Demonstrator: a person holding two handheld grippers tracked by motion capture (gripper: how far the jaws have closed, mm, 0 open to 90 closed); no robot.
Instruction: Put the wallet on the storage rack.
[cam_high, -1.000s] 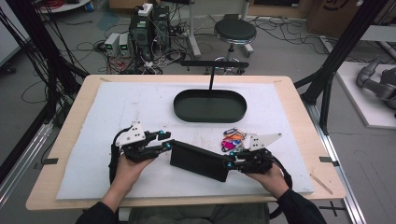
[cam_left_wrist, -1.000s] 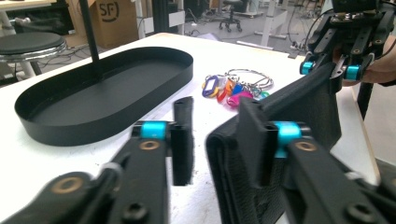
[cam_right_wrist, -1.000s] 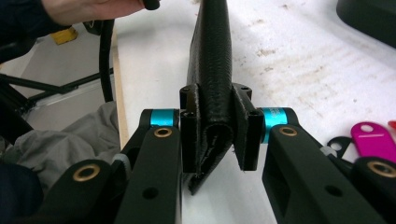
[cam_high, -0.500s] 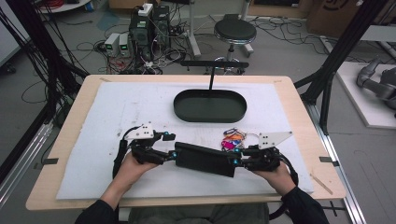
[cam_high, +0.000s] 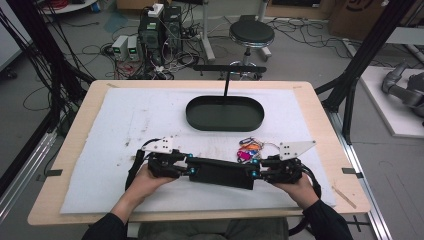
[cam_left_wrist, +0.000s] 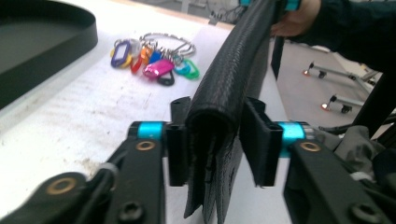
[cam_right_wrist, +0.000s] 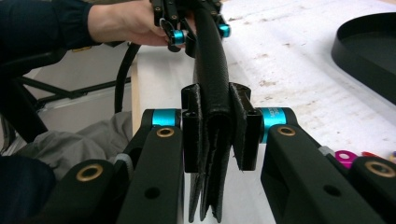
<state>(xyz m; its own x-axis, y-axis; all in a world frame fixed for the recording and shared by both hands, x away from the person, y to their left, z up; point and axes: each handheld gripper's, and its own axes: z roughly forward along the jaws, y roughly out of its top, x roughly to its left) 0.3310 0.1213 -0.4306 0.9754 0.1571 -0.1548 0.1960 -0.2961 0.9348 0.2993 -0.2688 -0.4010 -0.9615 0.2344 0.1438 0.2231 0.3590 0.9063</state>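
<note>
A long black leather pouch (cam_high: 220, 172) is held level just above the white mat, one end in each gripper. My left gripper (cam_high: 189, 169) clamps its left end. In the left gripper view the jaws have just been closing with the pouch (cam_left_wrist: 224, 93) between them, and both pads of the left gripper (cam_left_wrist: 212, 140) now press its folded edge. My right gripper (cam_high: 254, 170) is shut on the other end, and its pads squeeze the pouch (cam_right_wrist: 212, 70) in the right gripper view. A bunch of coloured key tags (cam_high: 247, 150) lies just behind the pouch.
An oval black tray (cam_high: 225, 127) stands on the white mat (cam_high: 125, 125) behind the key tags, with a black T-shaped stand (cam_high: 227, 75) at its far side. The person's forearms come in over the table's front edge. Cables and a stool stand on the floor beyond.
The left gripper moved right and toward the front edge, reached the pouch's left end and closed on it. The right gripper kept its hold and barely moved.
</note>
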